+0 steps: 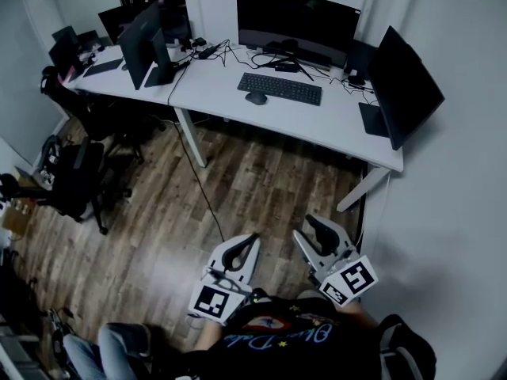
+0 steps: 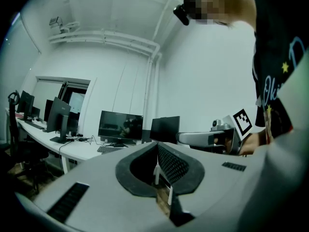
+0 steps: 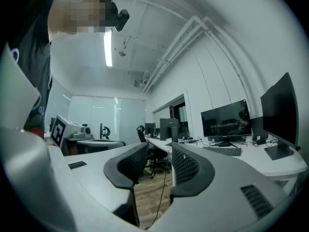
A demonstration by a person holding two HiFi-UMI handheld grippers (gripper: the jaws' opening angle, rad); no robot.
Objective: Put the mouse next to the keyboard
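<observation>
Standing well back from the table (image 1: 348, 121) with the left claw (image 1: 253, 237) pinched shut on nothing and the right claw (image 1: 306, 226) partly open, empty. Seeing the mouse (image 1: 256, 98) already just beside the keyboard (image 1: 280, 89) at its front edge. Risking a needless grab there – could shove the mouse away or snag the cables (image 1: 238, 54) behind

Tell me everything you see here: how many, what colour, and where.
desks: at least two, white, along the wall
monitors: at least five, black, on the desks
keyboard: one, black, before the curved monitor; maybe another far left
mouse: one, dark, by the keyboard's near left corner
cables: several, black, behind the keyboard and down to the floor
chairs: at least two, black, left
floor: one, brown wood
left gripper: one, grey, shut, empty
right gripper: one, grey, open, empty
</observation>
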